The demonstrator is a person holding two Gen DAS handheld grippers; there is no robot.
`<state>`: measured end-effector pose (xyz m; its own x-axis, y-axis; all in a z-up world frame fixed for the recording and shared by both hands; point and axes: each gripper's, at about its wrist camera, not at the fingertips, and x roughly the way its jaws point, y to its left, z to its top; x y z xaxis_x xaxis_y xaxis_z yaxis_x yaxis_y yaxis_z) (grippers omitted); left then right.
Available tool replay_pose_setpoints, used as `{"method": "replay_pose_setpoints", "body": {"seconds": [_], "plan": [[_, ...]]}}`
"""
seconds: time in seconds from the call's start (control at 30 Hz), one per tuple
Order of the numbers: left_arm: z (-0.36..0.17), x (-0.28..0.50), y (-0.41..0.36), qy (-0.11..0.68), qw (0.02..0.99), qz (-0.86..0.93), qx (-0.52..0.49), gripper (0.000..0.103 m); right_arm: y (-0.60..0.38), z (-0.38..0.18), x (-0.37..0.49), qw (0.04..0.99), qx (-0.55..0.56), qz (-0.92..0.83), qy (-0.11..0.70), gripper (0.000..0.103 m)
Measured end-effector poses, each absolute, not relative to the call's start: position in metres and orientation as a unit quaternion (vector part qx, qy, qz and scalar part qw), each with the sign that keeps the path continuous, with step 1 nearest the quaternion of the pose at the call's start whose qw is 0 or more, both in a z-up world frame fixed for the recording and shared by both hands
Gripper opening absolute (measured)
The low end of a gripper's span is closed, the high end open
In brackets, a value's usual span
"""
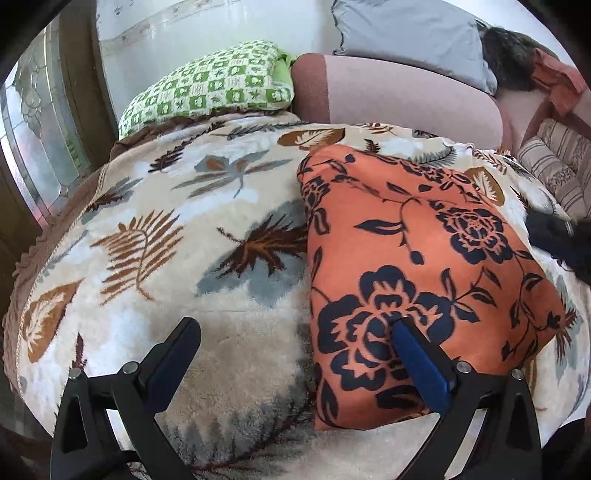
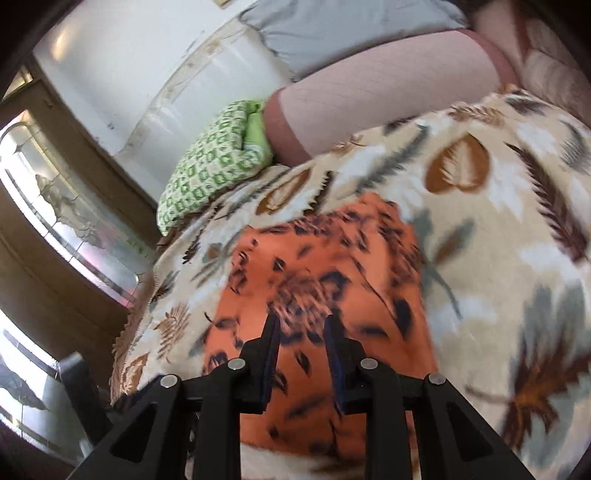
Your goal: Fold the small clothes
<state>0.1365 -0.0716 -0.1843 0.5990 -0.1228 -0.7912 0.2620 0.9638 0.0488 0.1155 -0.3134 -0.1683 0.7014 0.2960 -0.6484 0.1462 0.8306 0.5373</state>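
Note:
An orange cloth with dark flower print lies folded in a rough rectangle on the leaf-patterned blanket. My left gripper is wide open and empty; its right finger rests over the cloth's near left part, its left finger over the blanket. In the right wrist view the same orange cloth lies below my right gripper, whose jaws stand partly open with nothing between them. That view is blurred by motion.
A green checked pillow and a pink bolster lie at the back, a grey pillow behind them. A dark item and a striped cushion sit at the right. A wooden window frame stands left.

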Motion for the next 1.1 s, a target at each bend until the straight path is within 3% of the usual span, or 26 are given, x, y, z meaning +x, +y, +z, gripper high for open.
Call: {"method": "replay_pose_setpoints", "body": {"seconds": [0.1, 0.17, 0.5, 0.7, 0.87, 1.1], "plan": [[-0.194, 0.145, -0.067, 0.458, 0.879, -0.118, 0.053, 0.103, -0.316, -0.189, 0.147, 0.859, 0.307, 0.037, 0.408, 0.028], [-0.199, 0.147, -0.066, 0.466, 0.876, -0.122, 0.038, 0.103, -0.314, -0.216, 0.169, 0.822, 0.319, 0.027, 0.470, 0.028], [-0.200, 0.142, -0.069, 0.451, 0.881, -0.132, 0.057, 0.103, -0.259, -0.175, 0.239, 0.835, 0.260, 0.143, 0.464, 0.028], [-0.202, 0.141, -0.068, 0.452, 0.881, -0.131, 0.049, 0.103, -0.218, -0.210, 0.316, 0.806, 0.193, 0.134, 0.543, 0.028], [-0.202, 0.140, -0.069, 0.448, 0.882, -0.137, 0.058, 0.103, -0.236, -0.223, 0.350, 0.818, 0.226, 0.089, 0.521, 0.027], [-0.206, 0.146, -0.064, 0.469, 0.872, -0.138, 0.028, 0.103, -0.272, -0.185, 0.308, 0.843, 0.238, 0.084, 0.475, 0.028]]}}
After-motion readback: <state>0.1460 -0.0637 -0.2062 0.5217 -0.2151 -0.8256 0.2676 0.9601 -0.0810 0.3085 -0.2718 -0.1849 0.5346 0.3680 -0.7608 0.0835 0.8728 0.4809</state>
